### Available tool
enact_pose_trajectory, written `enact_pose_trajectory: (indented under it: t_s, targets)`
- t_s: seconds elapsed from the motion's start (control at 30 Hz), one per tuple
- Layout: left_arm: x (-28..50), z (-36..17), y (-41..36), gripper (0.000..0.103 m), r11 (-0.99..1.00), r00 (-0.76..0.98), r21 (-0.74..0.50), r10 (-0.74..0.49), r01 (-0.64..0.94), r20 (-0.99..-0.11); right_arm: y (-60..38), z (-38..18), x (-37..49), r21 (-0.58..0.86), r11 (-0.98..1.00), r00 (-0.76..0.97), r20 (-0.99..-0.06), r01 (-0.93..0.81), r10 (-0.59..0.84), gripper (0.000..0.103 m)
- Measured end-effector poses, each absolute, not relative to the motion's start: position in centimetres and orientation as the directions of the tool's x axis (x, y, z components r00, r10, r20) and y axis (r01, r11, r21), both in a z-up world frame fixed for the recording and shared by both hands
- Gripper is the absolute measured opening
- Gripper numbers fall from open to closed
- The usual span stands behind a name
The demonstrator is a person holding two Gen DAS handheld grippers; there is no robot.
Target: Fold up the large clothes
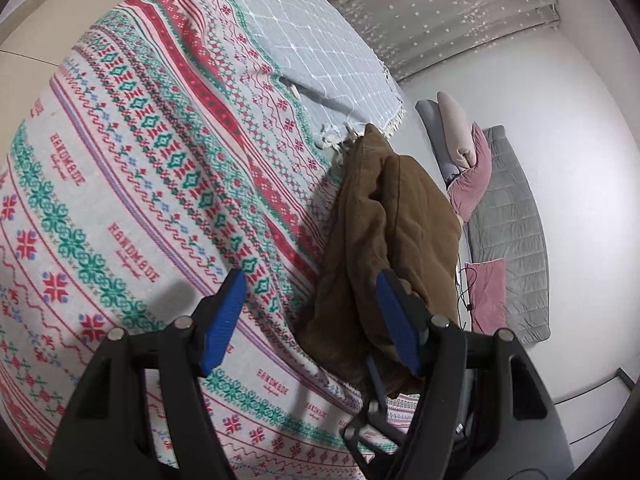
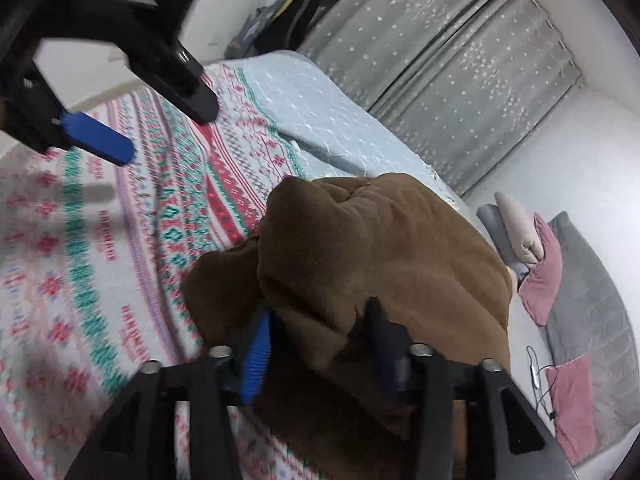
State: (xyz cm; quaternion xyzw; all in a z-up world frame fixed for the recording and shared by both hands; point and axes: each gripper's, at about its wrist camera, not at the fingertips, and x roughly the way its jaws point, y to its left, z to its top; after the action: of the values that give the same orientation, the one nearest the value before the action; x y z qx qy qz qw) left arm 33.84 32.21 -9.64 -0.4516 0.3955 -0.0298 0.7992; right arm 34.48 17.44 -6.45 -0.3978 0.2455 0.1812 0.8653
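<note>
A brown fleece garment [image 1: 384, 216] hangs bunched above the patterned bedspread [image 1: 120, 184]. In the left wrist view my left gripper [image 1: 312, 320] is open, its blue pads wide apart, with the garment just right of it and brushing the right pad. It holds nothing. In the right wrist view the garment [image 2: 380, 248] fills the centre and my right gripper [image 2: 320, 340] has its jaws around a thick fold of it, lifting it off the bed. The left gripper [image 2: 120, 136] also shows at the upper left, open above the bedspread [image 2: 100, 240].
A pale blue quilted blanket [image 1: 320, 40] covers the far part of the bed. Grey star curtains [image 1: 440, 8] hang behind. On the floor to the right lie a grey mat [image 1: 512, 220], pink cushions [image 1: 472, 176] and a cable [image 1: 468, 292].
</note>
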Motion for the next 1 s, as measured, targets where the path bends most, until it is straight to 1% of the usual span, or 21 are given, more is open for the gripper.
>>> enact_pose_trajectory:
  t_s: [0.03, 0.07, 0.13, 0.17, 0.27, 0.3, 0.33, 0.37, 0.4, 0.43, 0.5, 0.53, 0.57, 0.63, 0.67, 0.83, 0.9, 1.0]
  targets:
    - [34.0, -9.6, 31.9, 0.068, 0.594, 0.68, -0.742, -0.406, -0.311, -0.61, 16.9, -6.5, 33.8, -0.644, 0.594, 0.838, -0.537, -0.483, 0.099, 0.079]
    - [34.2, -9.5, 31.4, 0.068, 0.602, 0.677, -0.737, -0.405, -0.308, -0.614, 16.1, -6.8, 33.0, -0.716, 0.547, 0.876, -0.478, -0.433, 0.067, 0.08]
    - [34.5, -9.1, 30.2, 0.068, 0.621, 0.672, -0.728, -0.409, -0.29, -0.617, 14.2, -7.6, 32.5, -0.818, 0.458, 0.919, -0.394, -0.348, -0.005, 0.081]
    - [35.0, -8.8, 29.1, 0.068, 0.637, 0.667, -0.723, -0.419, -0.267, -0.616, 12.8, -8.2, 32.6, -0.845, 0.424, 0.925, -0.377, -0.326, -0.04, 0.081]
    - [36.3, -8.0, 25.8, 0.068, 0.679, 0.658, -0.707, -0.442, -0.199, -0.61, 9.0, -9.2, 33.9, -0.853, 0.415, 0.909, -0.398, -0.317, -0.125, 0.079]
    - [36.6, -7.8, 24.9, 0.068, 0.691, 0.656, -0.698, -0.44, -0.189, -0.613, 8.2, -9.4, 34.2, -0.853, 0.42, 0.906, -0.399, -0.311, -0.139, 0.074]
    - [37.2, -7.6, 23.5, 0.068, 0.718, 0.65, -0.672, -0.426, -0.179, -0.629, 7.1, -9.4, 34.5, -0.845, 0.438, 0.901, -0.407, -0.307, -0.154, 0.057]
    - [37.6, -7.4, 22.7, 0.068, 0.74, 0.652, -0.649, -0.408, -0.173, -0.639, 6.6, -9.3, 34.6, -0.829, 0.46, 0.893, -0.426, -0.319, -0.148, 0.051]
    - [37.8, -7.2, 22.0, 0.068, 0.761, 0.662, -0.627, -0.388, -0.163, -0.642, 6.1, -8.8, 34.5, -0.803, 0.497, 0.892, -0.436, -0.329, -0.114, 0.048]
    - [37.9, -7.1, 21.6, 0.068, 0.787, 0.668, -0.597, -0.36, -0.158, -0.651, 5.9, -8.7, 34.3, -0.804, 0.497, 0.895, -0.431, -0.326, -0.112, 0.044]
    - [38.3, -7.3, 20.9, 0.055, 0.83, 0.66, -0.532, -0.306, -0.168, -0.686, 6.2, -8.8, 33.9, -0.824, 0.472, 0.903, -0.413, -0.314, -0.12, 0.04]
    - [38.6, -7.8, 20.7, 0.052, 0.841, 0.64, -0.512, -0.298, -0.174, -0.708, 6.1, -8.9, 33.7, -0.827, 0.467, 0.902, -0.413, -0.314, -0.124, 0.038]
    - [38.7, -8.4, 20.8, 0.05, 0.828, 0.629, -0.534, -0.326, -0.17, -0.706, 5.7, -8.9, 33.6, -0.825, 0.469, 0.901, -0.415, -0.314, -0.125, 0.037]
    - [38.7, -9.5, 21.3, 0.047, 0.775, 0.613, -0.612, -0.409, -0.158, -0.676, 4.4, -9.0, 33.4, -0.786, 0.527, 0.889, -0.443, -0.322, -0.117, 0.035]
    - [38.7, -9.7, 21.1, 0.045, 0.77, 0.602, -0.621, -0.427, -0.149, -0.674, 3.5, -9.0, 33.6, -0.765, 0.556, 0.883, -0.457, -0.325, -0.113, 0.035]
    - [38.2, -10.1, 19.6, 0.044, 0.803, 0.6, -0.583, -0.408, -0.123, -0.688, 0.9, -9.3, 33.6, -0.637, 0.697, 0.853, -0.517, -0.328, -0.071, 0.034]
    - [38.1, -10.5, 20.0, 0.043, 0.788, 0.6, -0.604, -0.426, -0.122, -0.677, 1.0, -9.2, 33.6, -0.623, 0.704, 0.849, -0.525, -0.34, -0.055, 0.034]
    - [38.1, -10.9, 20.8, 0.042, 0.761, 0.597, -0.636, -0.453, -0.128, -0.662, 0.8, -8.9, 32.8, -0.641, 0.688, 0.855, -0.516, -0.341, -0.057, 0.034]
